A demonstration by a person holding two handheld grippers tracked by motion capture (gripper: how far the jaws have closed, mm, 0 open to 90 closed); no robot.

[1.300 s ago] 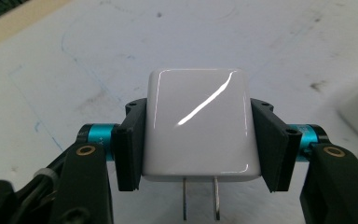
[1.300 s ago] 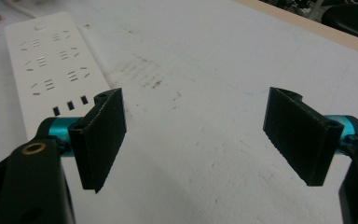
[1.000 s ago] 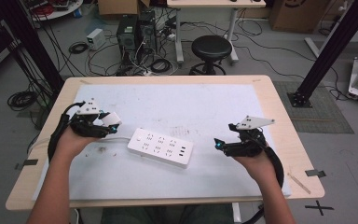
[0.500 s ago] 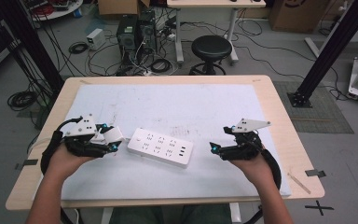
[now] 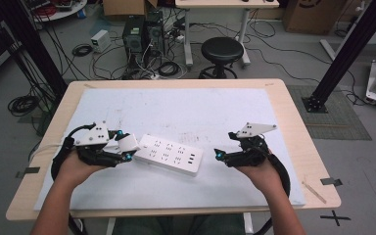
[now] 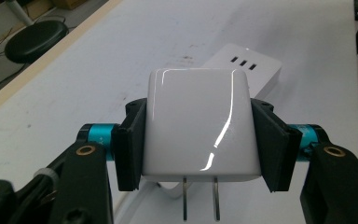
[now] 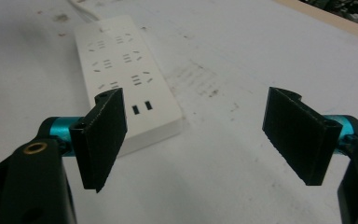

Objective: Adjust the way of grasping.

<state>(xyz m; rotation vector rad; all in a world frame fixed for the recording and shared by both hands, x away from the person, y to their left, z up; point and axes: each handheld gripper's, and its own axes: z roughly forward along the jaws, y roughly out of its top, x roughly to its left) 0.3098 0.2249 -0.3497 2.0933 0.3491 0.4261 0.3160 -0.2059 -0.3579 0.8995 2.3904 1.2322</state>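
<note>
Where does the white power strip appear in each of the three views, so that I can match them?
High view: the white power strip lies at table centre, between the grippers.
Left gripper view: its end shows behind the held white charger.
Right gripper view: upper left, beyond the open jaws.
Shared landmark: its USB ports.

1. The charger (image 6: 198, 123) is glossy white plastic with bright reflections; its two prongs are bare, dull metal.
2. The power strip (image 5: 170, 154) is smooth white plastic, more satin than glossy.
3. The left gripper (image 6: 198, 140) has matt black, finely ribbed pads (image 6: 131, 142) and shiny teal metal sleeves.
4. The mat (image 5: 200, 110) is matt white, scuffed and stained.
5. The table (image 5: 293, 112) edge is pale, smooth wood.
6. The far stool (image 5: 222, 49) has a black, slightly shiny seat.
</note>
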